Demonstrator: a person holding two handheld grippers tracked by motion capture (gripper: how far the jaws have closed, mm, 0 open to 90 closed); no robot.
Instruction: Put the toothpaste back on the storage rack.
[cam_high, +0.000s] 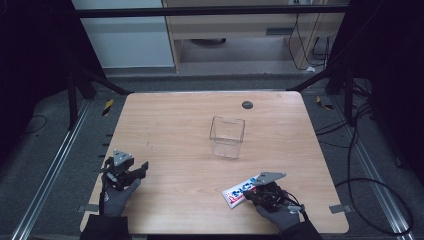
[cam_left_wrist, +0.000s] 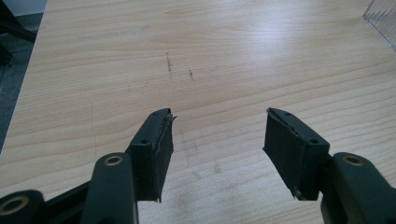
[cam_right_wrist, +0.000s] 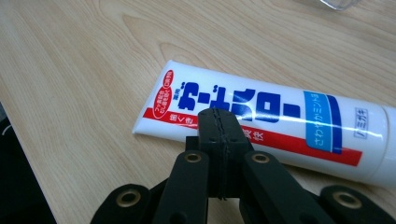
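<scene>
Toothpaste tube flat near table front edge, right corner. Right gripper pressed shut above it, gripping nothing; left gripper spread open. Likely to nudge tube off edge.

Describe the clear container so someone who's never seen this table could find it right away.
On the wooden table, look just past the middle, toward the far edge. The clear plastic bin stands there alone, open-topped and see-through, unlike the white printed tube at the near right.

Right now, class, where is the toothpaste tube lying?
In the high view the toothpaste tube lies flat near the table's near right edge, beside the right gripper, nearer than the clear container.
</scene>
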